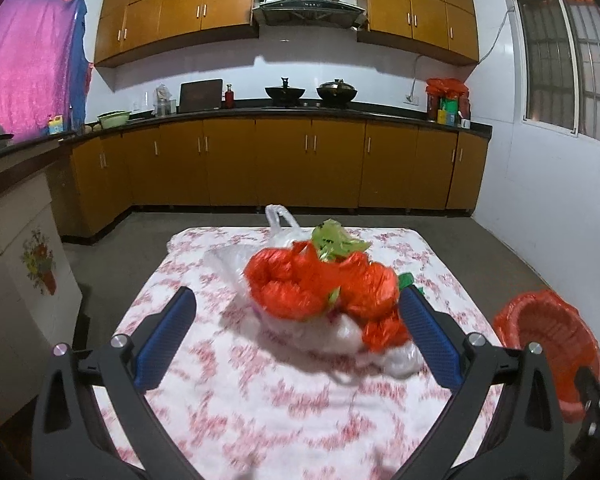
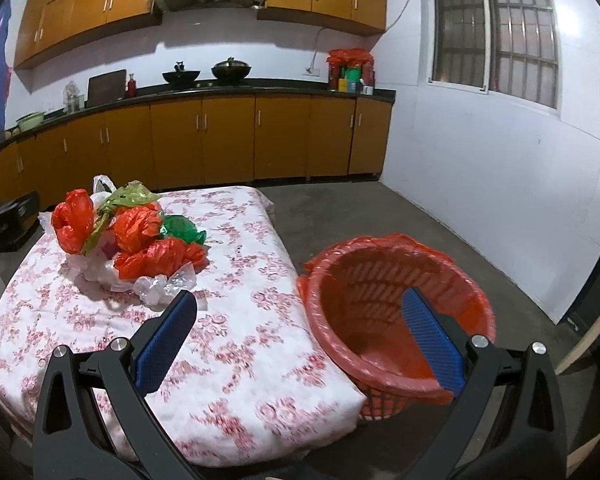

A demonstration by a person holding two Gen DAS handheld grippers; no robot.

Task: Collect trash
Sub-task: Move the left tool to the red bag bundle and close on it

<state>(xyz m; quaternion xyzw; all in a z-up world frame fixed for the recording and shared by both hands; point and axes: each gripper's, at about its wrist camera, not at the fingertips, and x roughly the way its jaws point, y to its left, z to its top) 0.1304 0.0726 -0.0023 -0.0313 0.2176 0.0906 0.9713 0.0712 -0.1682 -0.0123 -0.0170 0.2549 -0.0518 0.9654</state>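
Note:
A heap of crumpled plastic bags (image 1: 320,284), red, white and green, lies on a table with a floral cloth (image 1: 260,392). It also shows in the right wrist view (image 2: 132,240). My left gripper (image 1: 298,300) is open, its blue pads either side of the heap's near edge, holding nothing. My right gripper (image 2: 300,302) is open and empty, above the table's right edge. A red basket lined with a red bag (image 2: 396,312) stands on the floor right of the table, and shows in the left wrist view (image 1: 548,344).
Wooden kitchen cabinets (image 1: 284,160) with a dark counter run along the back wall, with woks and bottles on top. A white wall with a barred window (image 2: 496,28) is to the right. Grey floor (image 2: 360,208) surrounds the table.

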